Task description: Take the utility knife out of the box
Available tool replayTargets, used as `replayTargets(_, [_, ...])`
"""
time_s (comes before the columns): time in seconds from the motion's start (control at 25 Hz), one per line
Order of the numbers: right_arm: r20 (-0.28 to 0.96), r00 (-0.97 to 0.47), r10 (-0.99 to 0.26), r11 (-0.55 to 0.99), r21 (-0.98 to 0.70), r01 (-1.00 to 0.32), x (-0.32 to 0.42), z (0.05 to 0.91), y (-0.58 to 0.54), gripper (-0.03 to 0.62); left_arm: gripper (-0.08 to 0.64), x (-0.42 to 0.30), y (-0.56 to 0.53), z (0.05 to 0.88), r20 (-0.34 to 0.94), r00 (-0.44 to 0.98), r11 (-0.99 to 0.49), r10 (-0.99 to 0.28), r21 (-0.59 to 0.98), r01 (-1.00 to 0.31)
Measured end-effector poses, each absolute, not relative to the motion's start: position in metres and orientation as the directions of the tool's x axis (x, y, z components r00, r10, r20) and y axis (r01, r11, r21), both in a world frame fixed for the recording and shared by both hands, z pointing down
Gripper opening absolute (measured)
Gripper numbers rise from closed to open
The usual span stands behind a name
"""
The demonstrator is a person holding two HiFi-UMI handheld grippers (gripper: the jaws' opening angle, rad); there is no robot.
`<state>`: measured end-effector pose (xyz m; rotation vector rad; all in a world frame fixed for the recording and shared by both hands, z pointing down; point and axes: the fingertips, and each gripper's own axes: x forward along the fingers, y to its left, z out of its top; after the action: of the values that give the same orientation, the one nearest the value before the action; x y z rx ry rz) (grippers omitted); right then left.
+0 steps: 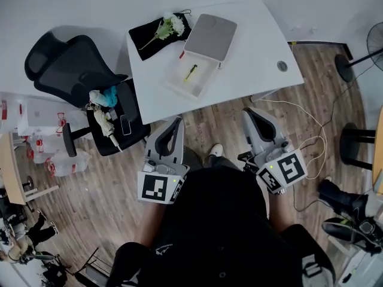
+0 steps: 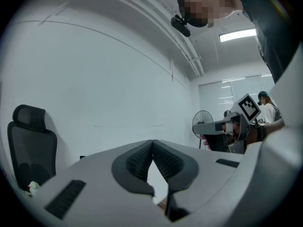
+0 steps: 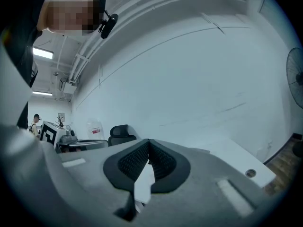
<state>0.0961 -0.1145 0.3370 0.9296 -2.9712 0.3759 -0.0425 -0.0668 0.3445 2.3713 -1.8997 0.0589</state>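
Grey-padded jaws of the left gripper (image 1: 176, 122) and the right gripper (image 1: 248, 113) were seen pressed together with nothing between them, both held level above the wooden floor (image 1: 209, 124), short of the white table (image 1: 257, 58). On the table, the utility knife (image 1: 190, 72) was seen lying inside the open box (image 1: 203, 80), well apart from both grippers. Beyond the box, a black cloth (image 1: 146, 37) bearing white flowers (image 1: 173, 24) was laid.

Utility knife (image 1: 190, 72) in box (image 1: 206, 76) on table (image 1: 251, 58); chair (image 1: 72, 64) left of table.
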Motion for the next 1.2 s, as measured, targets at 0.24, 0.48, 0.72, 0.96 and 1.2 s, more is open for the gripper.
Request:
replayTargets(0.24, [0.101,-0.809,-0.579,0.778,-0.229,-0.585,0.091,0.344,-0.13,0.004,0.005,-0.049,-0.097,0.361,0.12,0.249,-0.245,-0.961,0.048,-0.968])
replayTargets(0.48, [0.132,-0.752,-0.646,0.72,-0.221,-0.658,0.078,0.35,-0.159,0.003,0.005,-0.068,-0.139,0.381,0.161,0.328,-0.323,-0.931,0.056,-0.945])
replayTargets(0.72, [0.144,-0.677,-0.721,0.643,-0.224,-0.732,0.059,0.346,-0.188,0.004,0.005,-0.093,-0.188,0.397,0.194,0.416,-0.413,-0.888,0.057,-0.909])
replayTargets(0.96, [0.162,-0.627,-0.762,0.592,-0.219,-0.776,0.034,0.35,-0.206,0.004,0.005,-0.115,-0.221,0.432,0.271,0.464,-0.464,-0.844,0.065,-0.883])
replayTargets(1.2, [0.183,-0.59,-0.787,0.554,-0.214,-0.805,0.013,0.357,-0.215,0.005,0.005,-0.125,-0.245,0.466,0.329,0.498,-0.498,-0.802,0.091,-0.862])
